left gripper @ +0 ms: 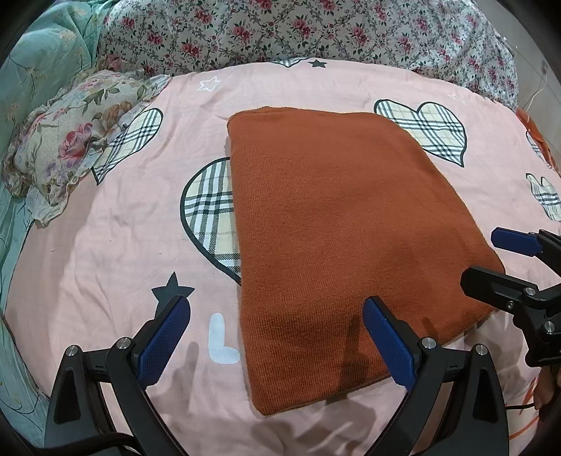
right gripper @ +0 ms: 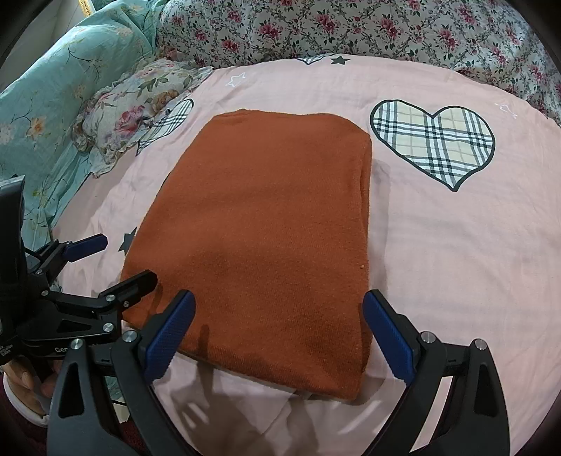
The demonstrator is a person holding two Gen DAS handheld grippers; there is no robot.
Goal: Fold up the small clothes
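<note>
A rust-orange knit garment [left gripper: 333, 238] lies folded into a flat rectangle on the pink bedsheet [left gripper: 122, 263]; it also fills the middle of the right wrist view [right gripper: 266, 238]. My left gripper [left gripper: 277, 312] hovers open above the garment's near left corner, holding nothing. My right gripper [right gripper: 278, 305] hangs open over the garment's near edge, also with nothing in it. In the left wrist view the right gripper [left gripper: 491, 259] shows at the right edge. The left gripper [right gripper: 122, 259] appears at the left in the right wrist view.
The pink sheet [right gripper: 455, 263] carries plaid hearts and stars. A floral pillow [left gripper: 70, 140] lies at the far left, a teal quilt [right gripper: 52, 87] beyond it, and a floral duvet [left gripper: 315, 31] is piled along the back. A hand [right gripper: 21, 382] holds the left gripper.
</note>
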